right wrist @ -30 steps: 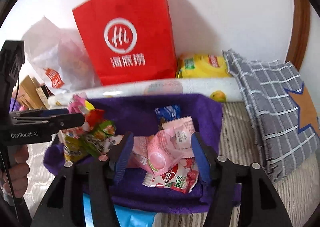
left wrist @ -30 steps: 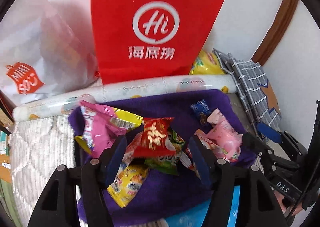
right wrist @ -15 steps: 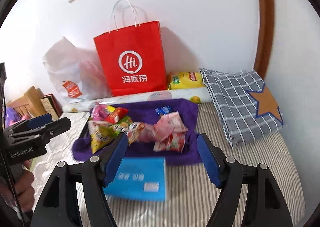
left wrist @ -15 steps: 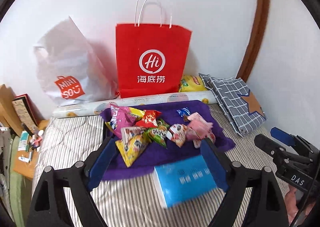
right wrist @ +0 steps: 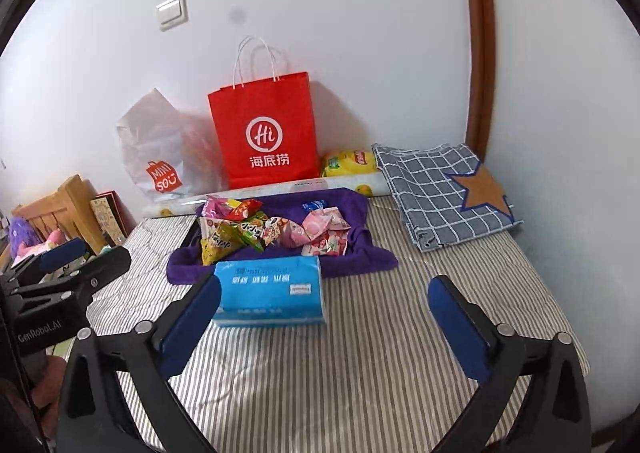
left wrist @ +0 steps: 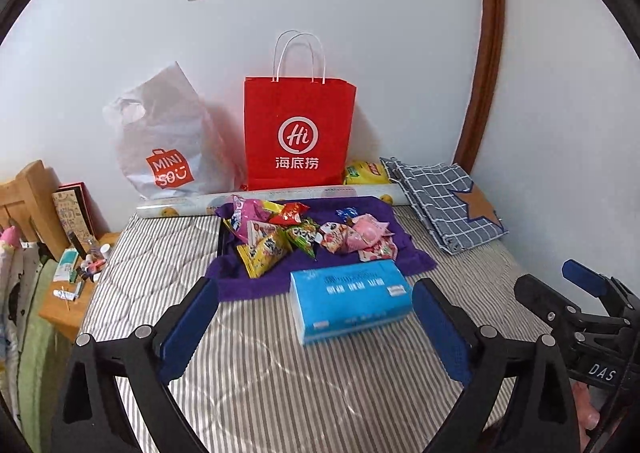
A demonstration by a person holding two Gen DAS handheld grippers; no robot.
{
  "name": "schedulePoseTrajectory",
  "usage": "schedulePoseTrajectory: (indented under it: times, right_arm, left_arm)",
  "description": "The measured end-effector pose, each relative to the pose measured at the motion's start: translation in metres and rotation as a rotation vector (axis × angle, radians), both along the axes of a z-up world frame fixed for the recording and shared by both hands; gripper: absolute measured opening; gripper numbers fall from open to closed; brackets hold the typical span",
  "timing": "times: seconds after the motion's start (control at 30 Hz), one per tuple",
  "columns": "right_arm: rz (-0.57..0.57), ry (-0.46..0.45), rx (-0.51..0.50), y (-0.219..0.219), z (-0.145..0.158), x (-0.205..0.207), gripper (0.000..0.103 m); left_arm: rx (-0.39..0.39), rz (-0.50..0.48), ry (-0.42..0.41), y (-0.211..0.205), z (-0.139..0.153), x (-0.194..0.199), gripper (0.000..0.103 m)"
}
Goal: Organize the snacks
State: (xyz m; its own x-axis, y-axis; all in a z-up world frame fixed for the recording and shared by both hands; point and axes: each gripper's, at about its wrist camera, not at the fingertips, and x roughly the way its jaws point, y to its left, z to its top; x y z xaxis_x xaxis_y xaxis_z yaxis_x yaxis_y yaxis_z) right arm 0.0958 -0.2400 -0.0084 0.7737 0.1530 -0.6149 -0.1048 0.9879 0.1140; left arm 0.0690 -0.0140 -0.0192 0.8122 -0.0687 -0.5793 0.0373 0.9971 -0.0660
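Several bright snack packets (left wrist: 304, 237) (right wrist: 272, 233) lie heaped on a purple cloth (left wrist: 412, 261) (right wrist: 376, 257) on the striped bed. A blue tissue pack (left wrist: 352, 299) (right wrist: 272, 293) lies just in front of the cloth. My left gripper (left wrist: 314, 289) hovers well back from the pile, its jaws opening with nothing held between them. Beside it, my right gripper (right wrist: 325, 283) is also back from the pile, jaws opening wide and empty. Each gripper shows at the edge of the other's view.
A red paper bag (left wrist: 298, 141), a white plastic bag (left wrist: 168, 141) and a yellow packet (left wrist: 366, 173) stand against the wall behind a long roll (left wrist: 180, 207). A folded checked cloth (left wrist: 444, 201) lies at the right. A small wooden table (left wrist: 72, 285) with clutter is at the left.
Both grippers have drawn back and up from the snack pile, and their jaws have spread wider. The packets that stood between the fingers now lie far ahead on the cloth.
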Motion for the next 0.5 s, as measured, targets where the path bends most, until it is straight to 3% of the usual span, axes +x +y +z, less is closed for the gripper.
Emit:
schedulePoseTrajectory:
  times: [0.5]
  right_arm:
    - [-0.014,-0.027,-0.026,0.003,0.006,-0.045,0.103]
  left_arm:
    - [0.004,0.008,-0.032,-0.007,0.004,-0.040,0.098]
